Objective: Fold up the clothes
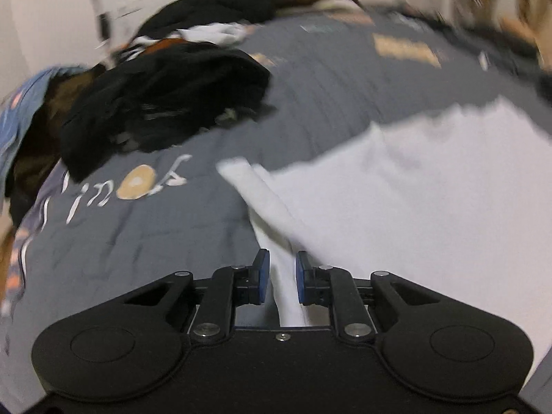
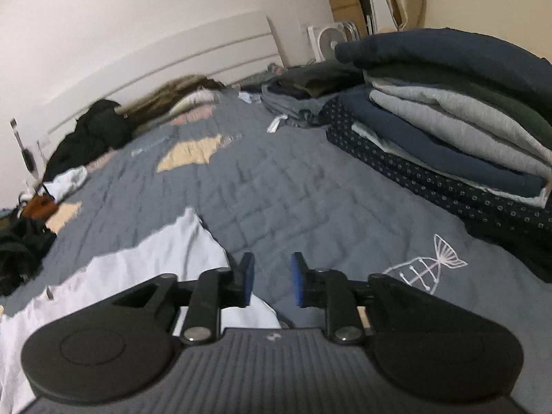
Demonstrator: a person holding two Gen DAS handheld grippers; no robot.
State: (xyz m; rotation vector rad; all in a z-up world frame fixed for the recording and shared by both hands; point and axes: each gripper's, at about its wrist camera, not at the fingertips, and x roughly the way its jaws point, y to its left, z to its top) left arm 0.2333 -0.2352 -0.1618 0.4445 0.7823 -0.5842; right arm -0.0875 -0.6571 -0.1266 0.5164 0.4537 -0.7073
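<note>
A white garment (image 1: 414,207) lies spread on the grey quilted bedspread (image 1: 138,241). A narrow strip of it runs taut from its left corner down between the pads of my left gripper (image 1: 283,274), which is shut on it. In the right wrist view the same white garment (image 2: 138,269) fills the lower left. Its edge lies under the left finger of my right gripper (image 2: 272,279). That gripper is open just above the bedspread (image 2: 276,189), with nothing between its pads.
A heap of unfolded black and other dark clothes (image 1: 165,103) sits at the bed's left, with a blue piece beside it. A stack of folded clothes (image 2: 465,120) stands at the right. Behind are a white headboard (image 2: 172,55) and a small fan (image 2: 327,39).
</note>
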